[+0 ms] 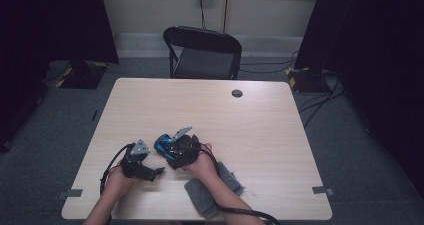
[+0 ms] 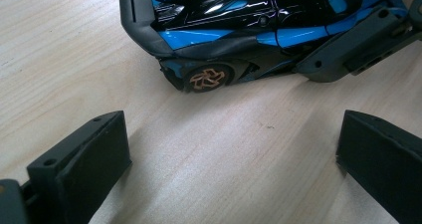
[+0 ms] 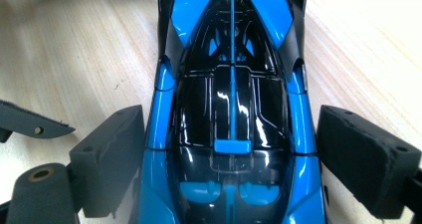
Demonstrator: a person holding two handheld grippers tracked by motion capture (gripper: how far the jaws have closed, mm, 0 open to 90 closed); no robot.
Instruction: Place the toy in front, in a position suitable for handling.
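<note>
A blue and black toy car (image 1: 162, 145) stands on the wooden table (image 1: 250, 120), near its front left. In the right gripper view the toy car (image 3: 231, 109) lies lengthwise between the jaws of my right gripper (image 3: 231, 154), whose pads press on both of its sides. My right gripper (image 1: 169, 149) shows from above, held over the car's rear. My left gripper (image 1: 150, 167) sits just left of the car and is open. Its own view shows the left gripper (image 2: 234, 159) with bare table between the wide jaws and the car (image 2: 249, 25) side-on beyond them.
Two grey felt pads (image 1: 212, 190) lie under the right forearm near the table's front edge. A black folding chair (image 1: 202, 52) stands behind the table. A small dark cable hole (image 1: 237, 93) is at the far side.
</note>
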